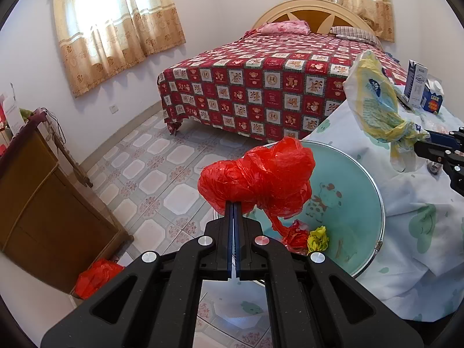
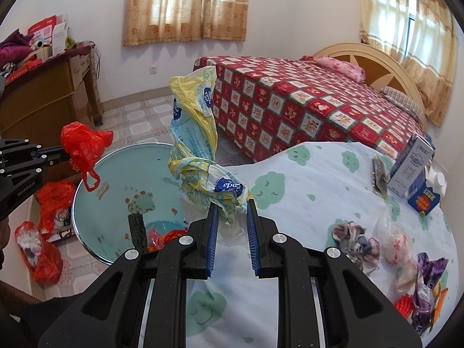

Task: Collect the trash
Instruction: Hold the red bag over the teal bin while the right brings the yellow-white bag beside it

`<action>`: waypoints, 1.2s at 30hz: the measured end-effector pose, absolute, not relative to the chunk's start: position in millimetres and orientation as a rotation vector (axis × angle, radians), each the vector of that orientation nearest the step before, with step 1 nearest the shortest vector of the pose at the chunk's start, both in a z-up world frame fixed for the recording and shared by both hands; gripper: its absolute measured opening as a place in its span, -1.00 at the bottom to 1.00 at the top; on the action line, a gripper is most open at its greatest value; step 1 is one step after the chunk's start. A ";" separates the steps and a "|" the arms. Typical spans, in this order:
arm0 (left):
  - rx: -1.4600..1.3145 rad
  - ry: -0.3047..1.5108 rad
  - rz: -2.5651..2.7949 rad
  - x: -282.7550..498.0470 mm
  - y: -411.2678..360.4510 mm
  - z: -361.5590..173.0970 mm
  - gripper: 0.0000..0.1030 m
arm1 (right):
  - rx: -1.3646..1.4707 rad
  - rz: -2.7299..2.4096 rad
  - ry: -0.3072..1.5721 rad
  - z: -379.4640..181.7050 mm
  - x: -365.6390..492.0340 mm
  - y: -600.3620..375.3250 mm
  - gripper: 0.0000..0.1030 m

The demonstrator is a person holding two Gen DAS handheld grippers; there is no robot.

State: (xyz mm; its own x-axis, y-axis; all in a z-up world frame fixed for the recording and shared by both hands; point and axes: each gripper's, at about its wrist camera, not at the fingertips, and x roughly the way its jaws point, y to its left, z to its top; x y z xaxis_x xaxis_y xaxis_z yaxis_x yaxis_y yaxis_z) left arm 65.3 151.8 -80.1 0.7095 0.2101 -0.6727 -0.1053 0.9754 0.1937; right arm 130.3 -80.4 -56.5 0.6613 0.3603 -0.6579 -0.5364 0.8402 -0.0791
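Note:
My left gripper (image 1: 233, 203) is shut on a crumpled red plastic bag (image 1: 258, 179) and holds it above a round teal basin (image 1: 359, 203). The basin holds red and yellow scraps (image 1: 317, 237). In the right wrist view the left gripper (image 2: 62, 152) shows at the left with the red bag (image 2: 84, 148) hanging over the basin (image 2: 116, 179). My right gripper (image 2: 232, 206) grips a twisted yellow and white plastic wrapper (image 2: 197, 133) between its blue pads, held up beside the basin. The wrapper (image 1: 374, 101) and the right gripper (image 1: 419, 148) also show in the left wrist view.
A table with a cloud-print cloth (image 2: 304, 174) carries cartons (image 2: 411, 168), crumpled wrappers (image 2: 356, 240) and bags (image 2: 397, 240). More red bags (image 2: 40, 255) lie on the tiled floor. A bed with a red quilt (image 1: 261, 81) stands behind, a wooden cabinet (image 1: 37, 203) at the left.

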 end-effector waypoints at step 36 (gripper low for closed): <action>0.140 0.767 0.169 66.5 149.1 -82.6 -0.99 | -0.317 0.561 0.681 -58.7 129.2 -63.0 -0.62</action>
State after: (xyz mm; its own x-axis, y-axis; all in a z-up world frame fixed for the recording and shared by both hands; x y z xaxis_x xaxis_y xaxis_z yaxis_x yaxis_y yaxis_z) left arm 66.5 149.1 -82.6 0.7079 0.2026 -0.6767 -0.1004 0.9771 0.1874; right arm 129.2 -63.0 -58.7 0.6385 0.3823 -0.6680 -0.5825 0.8073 -0.0948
